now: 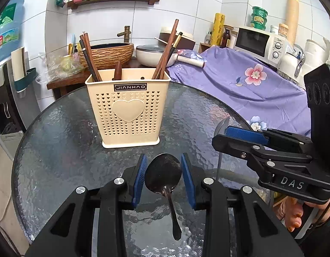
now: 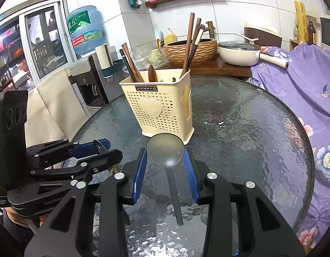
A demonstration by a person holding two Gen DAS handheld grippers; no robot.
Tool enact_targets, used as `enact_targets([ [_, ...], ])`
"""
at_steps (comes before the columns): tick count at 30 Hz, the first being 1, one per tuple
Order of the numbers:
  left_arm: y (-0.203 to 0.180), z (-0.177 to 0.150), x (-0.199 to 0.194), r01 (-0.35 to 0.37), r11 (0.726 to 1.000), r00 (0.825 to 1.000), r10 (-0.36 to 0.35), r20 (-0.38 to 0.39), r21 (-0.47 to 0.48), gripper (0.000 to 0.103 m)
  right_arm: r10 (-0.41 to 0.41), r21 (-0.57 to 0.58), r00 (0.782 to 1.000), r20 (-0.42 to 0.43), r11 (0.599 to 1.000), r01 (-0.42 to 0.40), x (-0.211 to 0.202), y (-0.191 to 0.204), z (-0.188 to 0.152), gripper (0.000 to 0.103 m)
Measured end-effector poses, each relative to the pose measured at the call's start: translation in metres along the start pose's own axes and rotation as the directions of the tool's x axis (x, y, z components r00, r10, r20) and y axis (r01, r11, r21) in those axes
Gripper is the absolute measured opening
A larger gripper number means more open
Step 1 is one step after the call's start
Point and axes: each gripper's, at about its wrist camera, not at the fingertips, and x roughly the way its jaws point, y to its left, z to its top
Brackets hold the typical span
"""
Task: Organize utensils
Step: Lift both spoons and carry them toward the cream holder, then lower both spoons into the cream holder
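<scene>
Left fingers (image 1: 164, 178) grip a metal spoon (image 1: 162, 175), right fingers (image 2: 165, 172) a grey spoon (image 2: 166, 150) (bowls clamped).

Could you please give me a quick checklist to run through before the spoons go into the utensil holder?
1. Left gripper holds the dark metal spoon by its bowl, between the blue pads: ok.
2. Right gripper holds the grey translucent spoon by its bowl: ok.
3. Cream utensil holder stands upright on the glass table: ok.
4. Free room in the holder: chopsticks fill the left and right ends, a wooden handle stands left of the middle; cannot tell how much space remains.
5. The two grippers are apart, side by side: ok.
6. Handles hang down below the grippers, ready to enter first: ok.
</scene>
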Motion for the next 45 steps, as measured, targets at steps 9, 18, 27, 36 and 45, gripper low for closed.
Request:
enact_targets([
  [9, 0.002, 0.006, -0.004, 0.002, 1.0, 1.0, -0.002, 0.019, -0.009, 0.032, 0.002, 0.0, 1.0, 0.002, 1.0, -0.002, 0.003, 0.0, 0.006, 0.036],
  [18, 0.006, 0.025, -0.016, 0.01, 1.0, 0.998, -0.009, 0.063, -0.016, 0.032, 0.03, -0.008, 0.999, 0.027, 1.0, -0.029, -0.005, 0.006, 0.026, 0.036],
  [27, 0.027, 0.089, -0.047, -0.034, 0.998, 0.979, 0.042, 0.201, -0.044, 0.032, 0.075, -0.039, 0.984, 0.163, 0.997, -0.07, -0.03, 0.023, 0.087, 0.036],
  [36, 0.049, 0.163, -0.054, -0.108, 0.988, 0.942, 0.136, 0.308, -0.108, 0.032, 0.037, -0.074, 0.943, 0.331, 0.997, -0.013, -0.023, 0.038, 0.165, 0.036],
  [45, 0.072, 0.189, -0.014, -0.221, 0.964, 0.911, 0.258, 0.323, -0.148, 0.032, -0.019, -0.075, 0.935, 0.354, 0.996, 0.049, 0.028, 0.039, 0.179, 0.036],
])
